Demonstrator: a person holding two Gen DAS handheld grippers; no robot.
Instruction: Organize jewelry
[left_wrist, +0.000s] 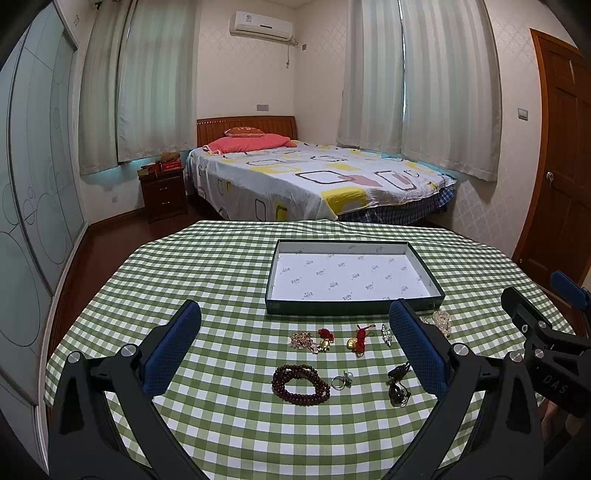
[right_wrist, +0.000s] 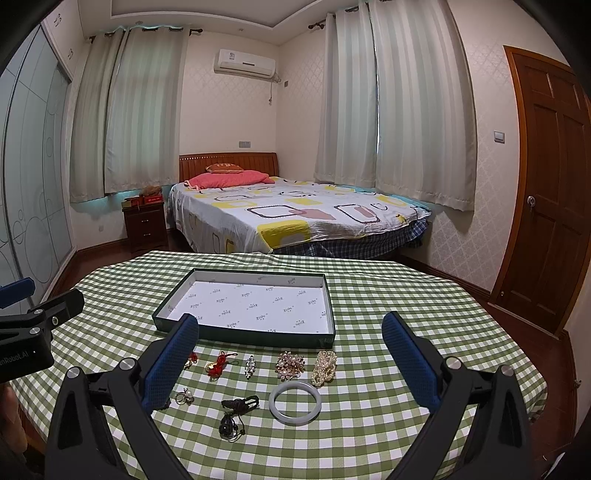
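Both claws spread wide, empty: left gripper (left_wrist: 293, 334), right gripper (right_wrist: 290, 345). Jade bangle (right_wrist: 294, 402) lies at 6 o'clock from the tray (right_wrist: 255, 338); we judge it rigid, slick, brittle, so pinch across the rim.

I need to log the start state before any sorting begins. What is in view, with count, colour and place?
tray: 1, dark green walls, white lining, nothing in it, far middle of the table
tablecloth: 1, green and white check, over the table
bead bracelet: 1, dark red-brown, near row, left
ring: 1, silver, near row
black cord pendant: 1, near row
bangle: 1, pale white, near row, right
red knot charms: 2, red and gold, far row
silver clip: 1, far row
brooch: 1, pink and pearl, far row
pearl strand: 1, cream, far row, right
gold chain cluster: 1, far row, left
bed: 1, patterned sheet, behind the table
left gripper: jaws open, above the table
right gripper: jaws open, above the table
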